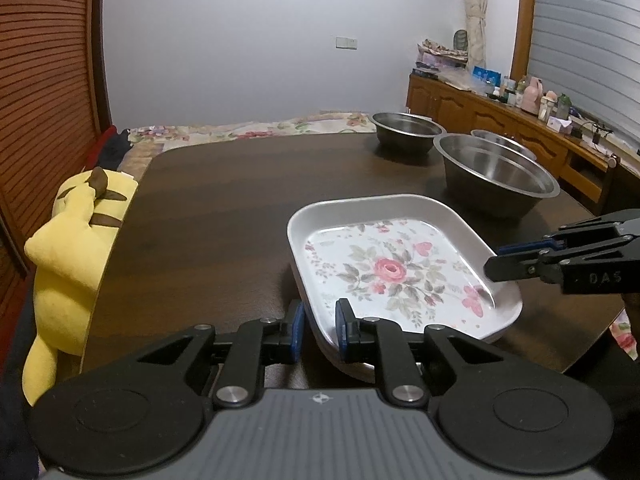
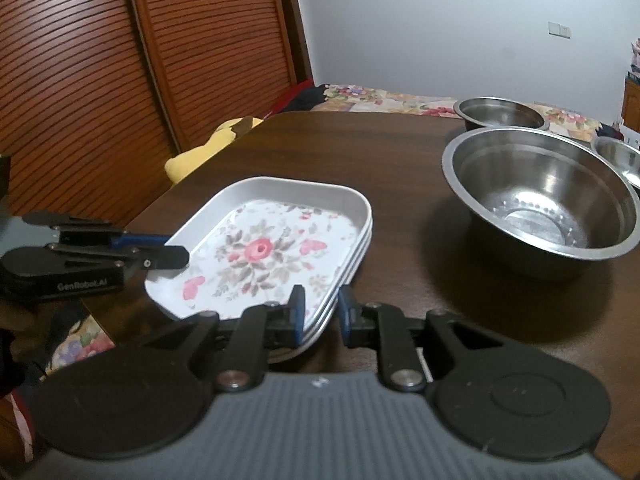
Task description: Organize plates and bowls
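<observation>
A stack of rectangular floral plates [image 1: 400, 264] [image 2: 264, 252] sits on the dark wooden table [image 1: 224, 208]. My left gripper [image 1: 319, 320] is open with its fingers on either side of the stack's near left rim; it also shows in the right wrist view [image 2: 168, 248]. My right gripper [image 2: 320, 308] is open and straddles the stack's right rim; it also shows in the left wrist view [image 1: 500, 260]. A large steel bowl [image 1: 496, 172] [image 2: 540, 200] stands beyond the plates, with two smaller steel bowls [image 1: 404, 130] [image 1: 504, 142] behind it.
A yellow plush toy [image 1: 76, 240] leans at the table's left edge. Slatted wooden doors [image 2: 120, 60] stand on the left. A cluttered sideboard [image 1: 500, 108] runs along the right wall. A floral bedspread [image 1: 256, 128] lies behind the table.
</observation>
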{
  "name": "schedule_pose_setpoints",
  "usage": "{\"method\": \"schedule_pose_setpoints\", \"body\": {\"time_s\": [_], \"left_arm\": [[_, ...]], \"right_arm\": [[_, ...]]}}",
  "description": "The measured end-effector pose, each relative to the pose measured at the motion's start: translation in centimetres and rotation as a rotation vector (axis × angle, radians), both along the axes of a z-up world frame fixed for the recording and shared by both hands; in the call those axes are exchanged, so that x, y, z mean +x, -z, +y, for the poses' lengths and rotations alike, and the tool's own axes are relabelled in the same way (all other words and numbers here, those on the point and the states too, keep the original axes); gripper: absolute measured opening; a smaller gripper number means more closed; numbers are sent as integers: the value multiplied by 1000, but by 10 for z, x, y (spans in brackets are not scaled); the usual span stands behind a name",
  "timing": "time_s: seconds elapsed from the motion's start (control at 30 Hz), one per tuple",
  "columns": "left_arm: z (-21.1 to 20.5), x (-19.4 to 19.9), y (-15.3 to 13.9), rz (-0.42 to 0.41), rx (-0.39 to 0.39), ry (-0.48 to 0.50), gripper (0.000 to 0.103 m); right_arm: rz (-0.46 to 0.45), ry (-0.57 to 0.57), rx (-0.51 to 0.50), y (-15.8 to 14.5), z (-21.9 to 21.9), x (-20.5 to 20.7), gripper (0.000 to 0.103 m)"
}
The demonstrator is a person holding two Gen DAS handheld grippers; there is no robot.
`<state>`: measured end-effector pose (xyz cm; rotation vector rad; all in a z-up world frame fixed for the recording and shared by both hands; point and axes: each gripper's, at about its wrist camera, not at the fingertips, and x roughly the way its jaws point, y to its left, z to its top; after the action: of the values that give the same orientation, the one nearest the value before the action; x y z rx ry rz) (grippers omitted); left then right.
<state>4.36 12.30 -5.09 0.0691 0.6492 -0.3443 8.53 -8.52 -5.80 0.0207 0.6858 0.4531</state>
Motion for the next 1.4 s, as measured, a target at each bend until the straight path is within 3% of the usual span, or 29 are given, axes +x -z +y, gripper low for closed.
{"method": "schedule_pose_setpoints", "body": {"time_s": [0.3,0.53,0.9,1.03,1.2,1.4], "left_arm": [[0,8,-29,-71,-13,-4,26],[-23,23,-46,-107,-38,38,33],[-89,53,-55,-116,-63,112,33],[-114,64,-55,-110,-77,114,38],[-140,76,-51,-93,-113,112,39],[-159,81,-49,-85,-143,121,51]], "right_arm": [[-100,61,30,-36,-36,-7,21],[-162,148,36,-56,-73,-5,21],[-189,200,21,-55,-109,4,22],[-193,229,11,-54,-123,8,23],[-202,269,-19,-52,-134,14,31],[-198,302,-32,-46,-141,25,35]]}}
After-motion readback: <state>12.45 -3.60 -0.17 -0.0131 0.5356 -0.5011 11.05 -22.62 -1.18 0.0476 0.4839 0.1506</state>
